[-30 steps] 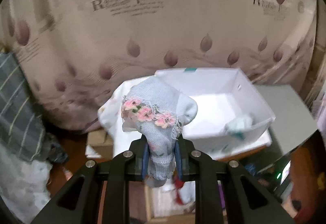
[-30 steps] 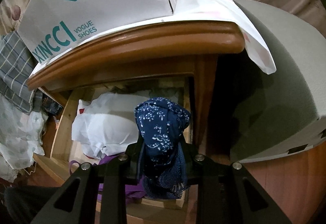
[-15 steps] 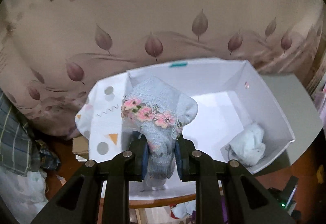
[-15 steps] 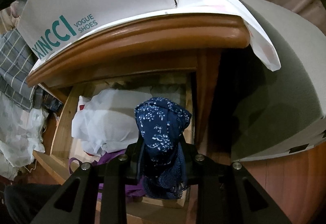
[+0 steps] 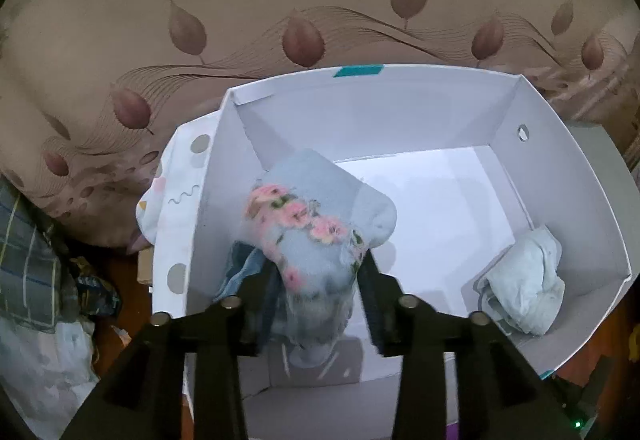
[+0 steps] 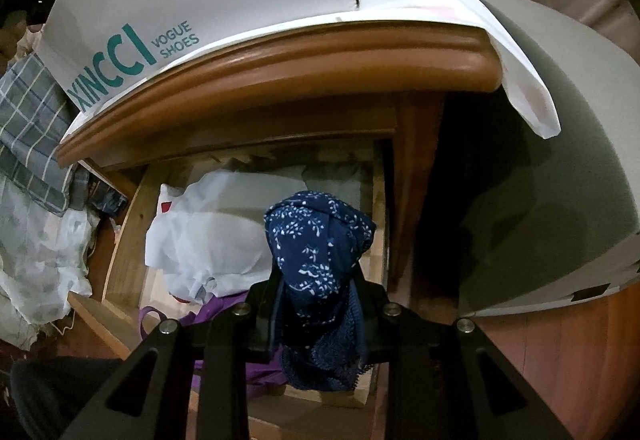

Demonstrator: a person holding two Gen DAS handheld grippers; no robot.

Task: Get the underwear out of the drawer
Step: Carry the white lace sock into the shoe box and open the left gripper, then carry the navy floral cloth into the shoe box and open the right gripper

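My left gripper (image 5: 318,280) stands over the open white shoe box (image 5: 404,88), its jaws spread wide around pale blue underwear with pink flower trim (image 5: 316,224), which blurs between them. A white garment (image 5: 524,280) lies in the box's right corner, and a blue denim-like piece (image 5: 244,268) lies at its left wall. My right gripper (image 6: 318,288) is shut on navy underwear with a white floral print (image 6: 320,240), held above the open wooden drawer (image 6: 128,224) under the nightstand top (image 6: 280,72).
The drawer holds a white plastic bag (image 6: 208,232) and a purple garment (image 6: 208,320). The shoe box side (image 6: 160,0) sits on a white cloth (image 6: 500,40) on the nightstand. A grey mattress edge (image 6: 560,160) stands at right, a plaid cloth (image 6: 28,120) at left.
My left gripper moved forward over the shoe box and its jaws opened, letting the pale blue underwear go. My right gripper stayed nearly still with the navy underwear.
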